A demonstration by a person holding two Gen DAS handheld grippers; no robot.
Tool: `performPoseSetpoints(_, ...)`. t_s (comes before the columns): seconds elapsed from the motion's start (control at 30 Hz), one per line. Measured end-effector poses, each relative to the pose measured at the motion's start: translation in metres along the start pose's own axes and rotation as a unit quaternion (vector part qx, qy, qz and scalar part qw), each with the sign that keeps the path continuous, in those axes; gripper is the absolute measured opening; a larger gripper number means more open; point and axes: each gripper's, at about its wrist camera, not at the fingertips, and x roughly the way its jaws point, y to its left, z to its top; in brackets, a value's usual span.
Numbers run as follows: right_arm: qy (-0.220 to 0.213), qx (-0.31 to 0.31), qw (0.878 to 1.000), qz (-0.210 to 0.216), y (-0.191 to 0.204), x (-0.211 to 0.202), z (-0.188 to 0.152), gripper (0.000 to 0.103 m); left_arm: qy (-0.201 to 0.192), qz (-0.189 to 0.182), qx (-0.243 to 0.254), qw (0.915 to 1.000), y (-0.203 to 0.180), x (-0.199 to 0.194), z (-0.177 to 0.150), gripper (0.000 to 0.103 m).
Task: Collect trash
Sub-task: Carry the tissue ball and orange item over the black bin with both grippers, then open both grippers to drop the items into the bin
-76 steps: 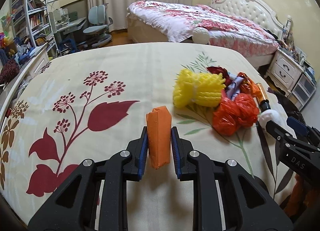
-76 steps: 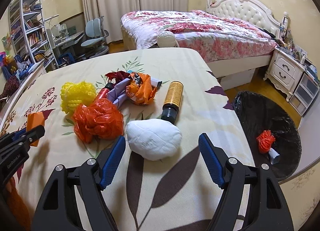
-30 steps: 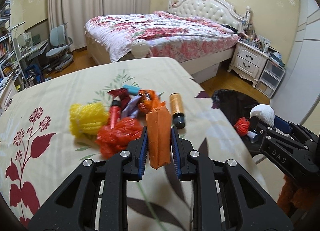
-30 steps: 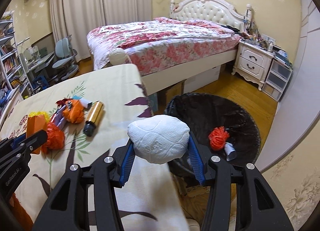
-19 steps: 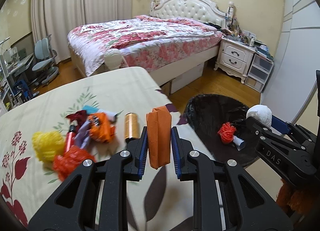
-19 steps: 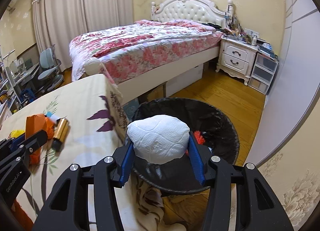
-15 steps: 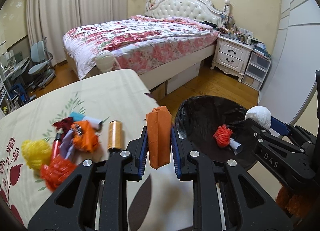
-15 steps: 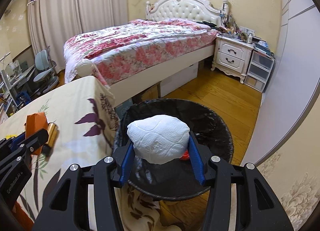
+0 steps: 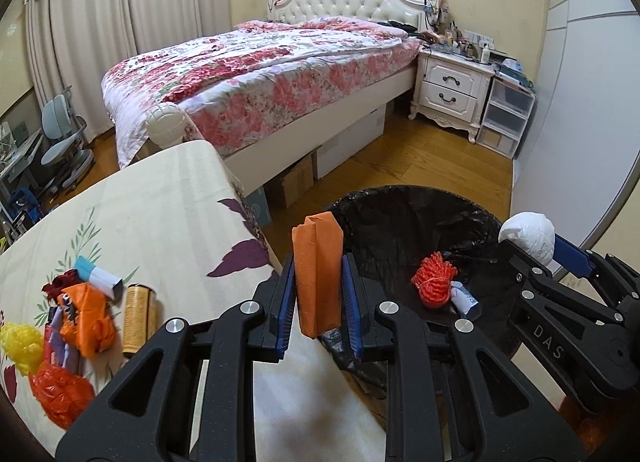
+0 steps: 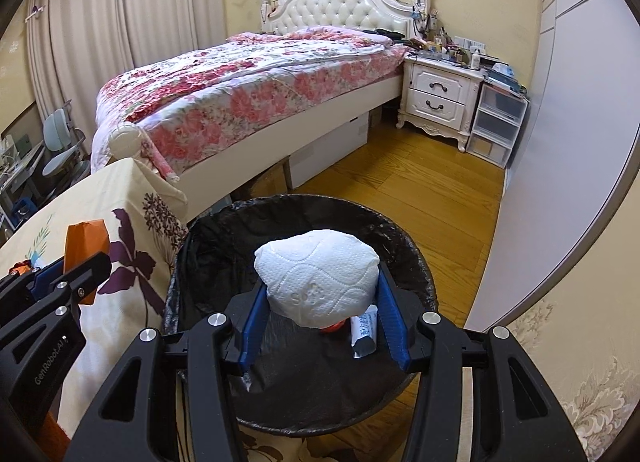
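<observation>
Gripping a wad of white tissue (image 10: 317,277) between its blue pads, the right gripper (image 10: 320,326) hangs over the black-lined bin (image 10: 208,262), where a red net ball (image 9: 433,280) and a small tube (image 9: 464,299) lie. The left gripper (image 9: 317,302) pinches an orange packet (image 9: 317,274) upright at what seems the table's (image 9: 160,198) edge, beside the bin. More trash (image 9: 84,314) lies on the flowered tablecloth.

At lower left, the floral-clothed bench (image 9: 168,222) carries a gold can (image 9: 136,318), orange wrappers (image 9: 86,320), a yellow net (image 9: 20,346) and a red bag (image 9: 60,392). The bin (image 9: 400,206) stands on the wooden floor (image 9: 432,162).
</observation>
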Motion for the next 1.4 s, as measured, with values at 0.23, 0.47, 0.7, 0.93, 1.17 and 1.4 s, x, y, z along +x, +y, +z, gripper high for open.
performPoseSetpoints(0.23, 0.004, 0.010, 1.000, -0.007, -0.011, 0.010, 0.004, 0.050, 0.013, 0.001, 0.006, 0.9999, -0.009, 0.016, 0.004, 0.022)
performPoseSetpoints(0.47, 0.011, 0.021, 1.000, -0.013, -0.019, 0.019, 0.005, 0.050, 0.017, 0.004, 0.019, 0.9997, -0.018, 0.028, 0.010, 0.022)
performPoseSetpoints(0.7, 0.017, 0.024, 0.999, -0.018, -0.020, 0.024, 0.005, 0.051, 0.022, 0.004, 0.022, 0.9995, -0.023, 0.036, 0.013, 0.024)
performPoseSetpoints(0.93, 0.019, 0.029, 0.999, -0.024, -0.022, 0.025, 0.007, 0.057, 0.013, 0.007, 0.021, 0.9997, -0.024, 0.034, 0.015, 0.054)
performPoseSetpoints(1.17, 0.017, 0.030, 0.999, -0.030, -0.024, 0.024, 0.007, 0.063, 0.010, 0.009, 0.012, 0.9998, -0.019, 0.032, 0.016, 0.074)
performPoseSetpoints(1.4, 0.015, 0.033, 0.999, -0.035, -0.024, 0.020, 0.006, 0.069, -0.001, 0.021, 0.013, 0.9997, -0.015, 0.023, 0.016, 0.083)
